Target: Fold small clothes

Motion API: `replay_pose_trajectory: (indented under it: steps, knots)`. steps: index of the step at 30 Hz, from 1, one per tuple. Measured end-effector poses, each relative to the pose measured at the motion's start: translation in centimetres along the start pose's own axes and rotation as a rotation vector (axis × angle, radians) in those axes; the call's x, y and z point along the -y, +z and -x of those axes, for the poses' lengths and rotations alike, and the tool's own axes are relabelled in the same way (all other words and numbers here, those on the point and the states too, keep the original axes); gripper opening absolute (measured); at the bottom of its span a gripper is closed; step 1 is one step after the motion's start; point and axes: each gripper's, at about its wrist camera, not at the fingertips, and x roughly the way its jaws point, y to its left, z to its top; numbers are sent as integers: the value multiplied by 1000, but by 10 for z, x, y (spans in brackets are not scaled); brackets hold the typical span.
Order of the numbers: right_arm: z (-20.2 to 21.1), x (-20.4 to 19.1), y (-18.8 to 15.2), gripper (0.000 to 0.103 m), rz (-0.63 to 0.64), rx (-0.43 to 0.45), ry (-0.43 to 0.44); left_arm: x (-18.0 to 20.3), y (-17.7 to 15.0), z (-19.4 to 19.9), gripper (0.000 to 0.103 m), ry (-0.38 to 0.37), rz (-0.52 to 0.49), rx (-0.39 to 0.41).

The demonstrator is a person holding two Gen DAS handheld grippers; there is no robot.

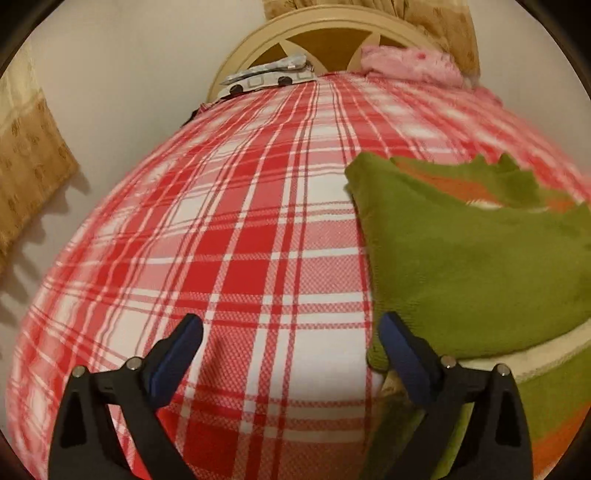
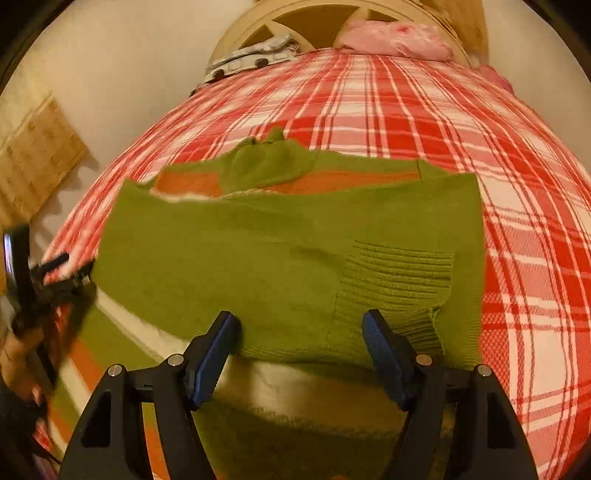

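A green knitted sweater [image 1: 461,266] with orange and white stripes lies folded over on a red and white plaid bedspread [image 1: 240,221]. My left gripper [image 1: 290,321] stands open at the sweater's left edge. Its right finger hovers by the green cloth and its left finger is over bare plaid, with nothing pinched. In the right wrist view the sweater [image 2: 258,258] fills the middle, a ribbed cuff showing at the right. My right gripper [image 2: 299,316] is open just above the fold's near edge. The left gripper [image 2: 70,269] shows at the far left, held by a hand.
A pink pillow [image 1: 410,62] and a grey and white item [image 1: 269,75] lie at the bed's head, against a cream round headboard [image 1: 321,26]. A beige patterned curtain [image 1: 29,166] hangs by the white wall on the left. Bare plaid bedspread [image 2: 517,184] runs right of the sweater.
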Motion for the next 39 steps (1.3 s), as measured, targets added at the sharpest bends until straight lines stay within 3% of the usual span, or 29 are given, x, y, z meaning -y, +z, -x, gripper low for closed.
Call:
replay_pose_trajectory:
  steps: [4, 7, 10, 12, 14, 19, 22, 31, 37, 39]
  knots:
    - [14, -14, 1, 72, 61, 16, -71, -6, 6, 13, 99, -25, 46, 58]
    - [28, -22, 12, 72, 67, 80, -31, -10, 16, 21, 100, -43, 99, 107]
    - [14, -26, 16, 72, 100, 34, -71, -3, 22, 8, 101, -21, 75, 50]
    - [-9, -15, 12, 73, 56, -47, -36, 3, 17, -11, 101, 9, 39, -21]
    - [-8, -11, 6, 73, 61, 4, -31, 1, 10, -21, 101, -15, 50, -59]
    - [6, -13, -1, 73, 59, 34, -66, -4, 7, -7, 101, -40, 78, -29]
    - [15, -1, 0, 73, -8, 68, -36, -4, 0, 4, 101, -50, 87, -13]
    - [12, -8, -10, 73, 43, 62, -105, -5, -3, 7, 101, -33, 92, 6]
    - [8, -1, -11, 74, 28, 59, -88, -1, -7, 12, 101, -46, 62, 24]
    - [5, -1, -11, 79, 33, 57, -77, 0, -7, 12, 101, -50, 56, 29]
